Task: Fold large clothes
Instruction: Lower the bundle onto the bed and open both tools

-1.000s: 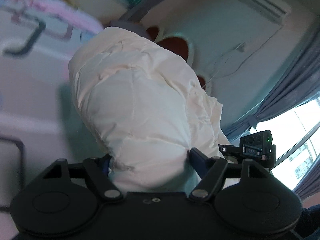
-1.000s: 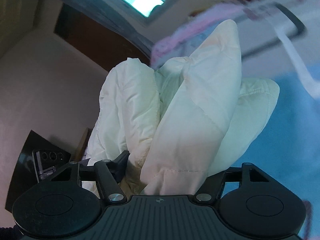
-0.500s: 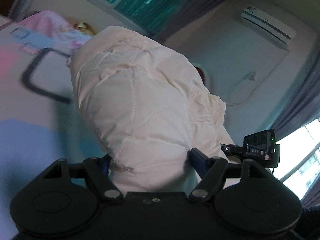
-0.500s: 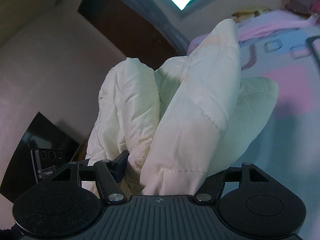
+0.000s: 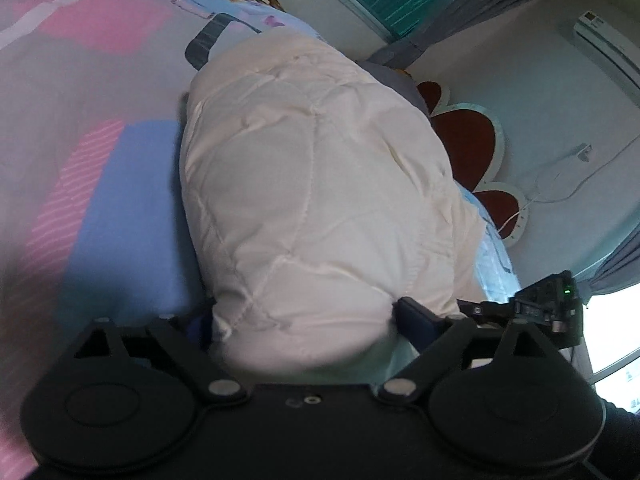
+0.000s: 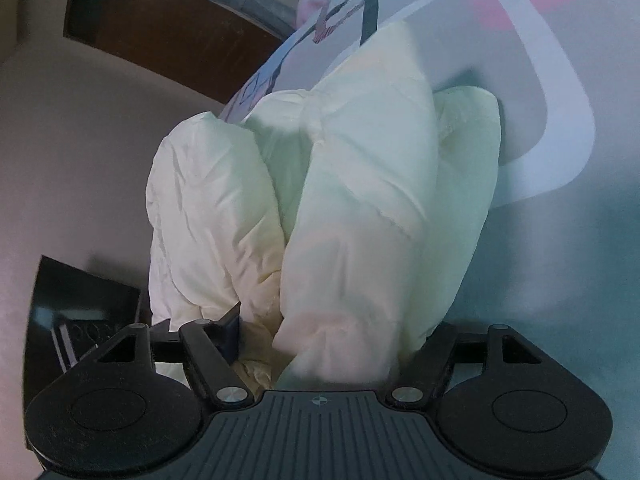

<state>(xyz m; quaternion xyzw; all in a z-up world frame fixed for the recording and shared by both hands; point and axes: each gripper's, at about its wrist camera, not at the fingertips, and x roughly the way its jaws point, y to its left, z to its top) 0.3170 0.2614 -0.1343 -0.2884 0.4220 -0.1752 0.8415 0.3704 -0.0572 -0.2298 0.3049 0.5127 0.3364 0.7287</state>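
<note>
A bulky cream-white quilted down jacket [image 5: 312, 208] fills the left wrist view, bunched and hanging forward over the bed. My left gripper [image 5: 304, 320] is shut on a thick fold of it; the fingertips are buried in the fabric. In the right wrist view the same jacket [image 6: 340, 208] shows as several puffy folds. My right gripper [image 6: 320, 344] is shut on its lower edge, with one dark finger [image 6: 230, 330] visible at the left. The right gripper's body [image 5: 548, 304] shows at the right of the left wrist view.
The bed [image 5: 100, 112] has a pink, blue and grey patterned cover [image 6: 560, 80] below the jacket. A red flower-shaped headboard [image 5: 472, 140] and a wall with an air conditioner [image 5: 608, 44] stand at the right. A dark door [image 6: 160, 28] and a black panel [image 6: 80, 304] are at the left.
Both grippers have tilted down with the jacket, from facing the walls and window to facing the bed cover. The jacket's far end now nears the bed. Both grips are unchanged.
</note>
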